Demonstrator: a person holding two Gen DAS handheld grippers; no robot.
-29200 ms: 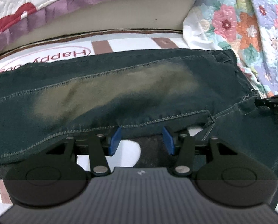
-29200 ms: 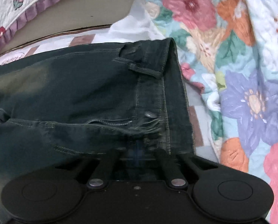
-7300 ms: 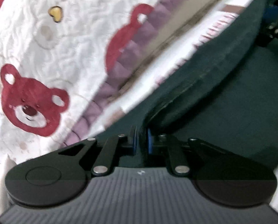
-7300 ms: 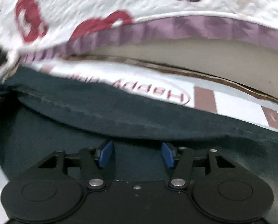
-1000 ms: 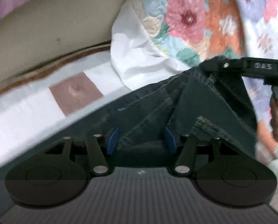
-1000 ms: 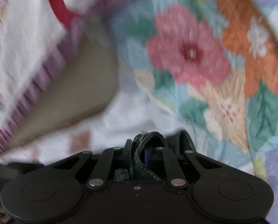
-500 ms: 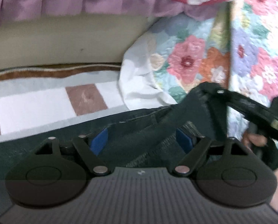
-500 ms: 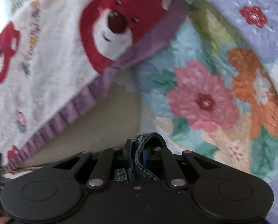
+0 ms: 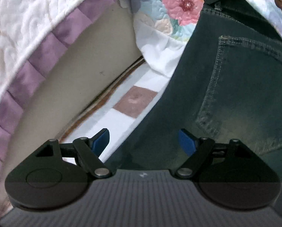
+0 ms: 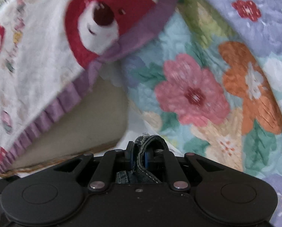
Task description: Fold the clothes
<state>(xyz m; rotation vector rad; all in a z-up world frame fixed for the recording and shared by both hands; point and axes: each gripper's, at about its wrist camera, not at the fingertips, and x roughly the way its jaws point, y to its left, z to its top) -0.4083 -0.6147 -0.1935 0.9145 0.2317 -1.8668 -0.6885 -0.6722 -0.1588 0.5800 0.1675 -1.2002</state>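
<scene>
While the right gripper (image 10: 139, 156) has its fingers clamped on the waistband, the jeans (image 9: 226, 98) hang lengthwise ahead and right of the left gripper (image 9: 143, 141), whose fingers stand apart, holding nothing, nearer the pocket (image 9: 247, 94).

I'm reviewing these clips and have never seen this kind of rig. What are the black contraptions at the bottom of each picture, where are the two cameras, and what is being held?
No robot here: a person holds a two-finger gripper in each hand, and a fisheye camera on each looks forward along its fingers. In the left wrist view, the left gripper is open, with its blue pads apart over dark jeans that hang down across a patterned bed sheet. In the right wrist view, the right gripper is shut on a fold of the jeans' edge. Behind are a bear-print quilt and a floral quilt.
</scene>
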